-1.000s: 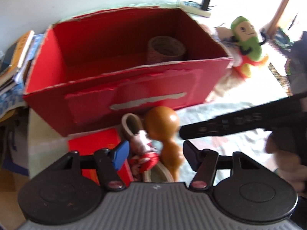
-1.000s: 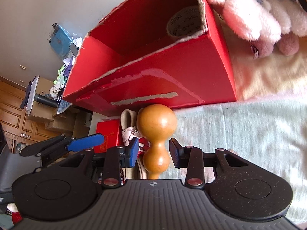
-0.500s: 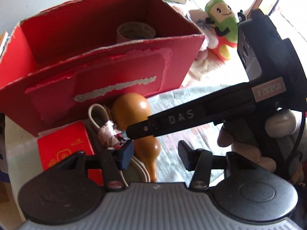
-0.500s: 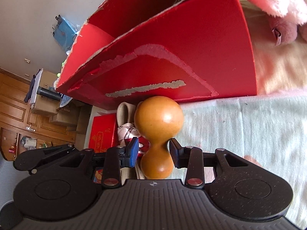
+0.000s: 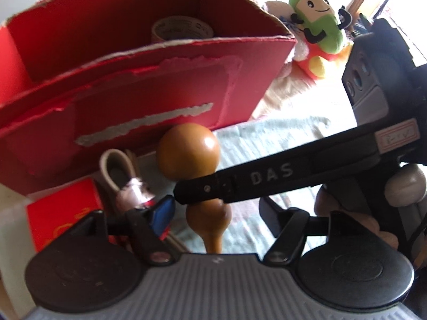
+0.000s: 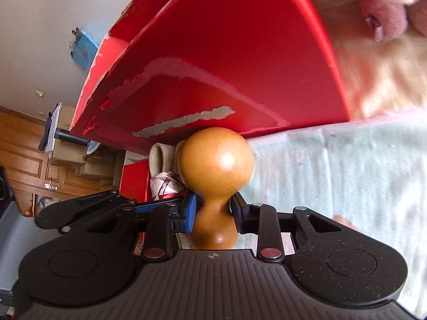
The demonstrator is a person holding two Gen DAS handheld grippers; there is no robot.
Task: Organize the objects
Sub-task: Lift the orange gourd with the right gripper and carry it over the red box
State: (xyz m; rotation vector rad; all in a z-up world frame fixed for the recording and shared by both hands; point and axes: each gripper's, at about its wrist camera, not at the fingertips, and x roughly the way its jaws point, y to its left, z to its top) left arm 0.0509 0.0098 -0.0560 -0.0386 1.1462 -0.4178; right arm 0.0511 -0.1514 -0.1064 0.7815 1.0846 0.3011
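A glossy orange-brown gourd stands on a pale green cloth just in front of a big red cardboard box. My right gripper is shut on the gourd's narrow waist. In the left wrist view the gourd is ahead, with the right gripper's arm crossing in front of it. My left gripper is open and empty, straddling the gourd's lower bulb without touching it. A roll of tape lies inside the box.
A small red packet, a beige loop strap and a pink wrapped item lie left of the gourd. A green plush toy sits right of the box. A pink plush lies behind the box.
My right gripper has closed in on the gourd's waist and moved nearer the box. The left gripper has drawn closer, and the right gripper's arm now crosses its view.
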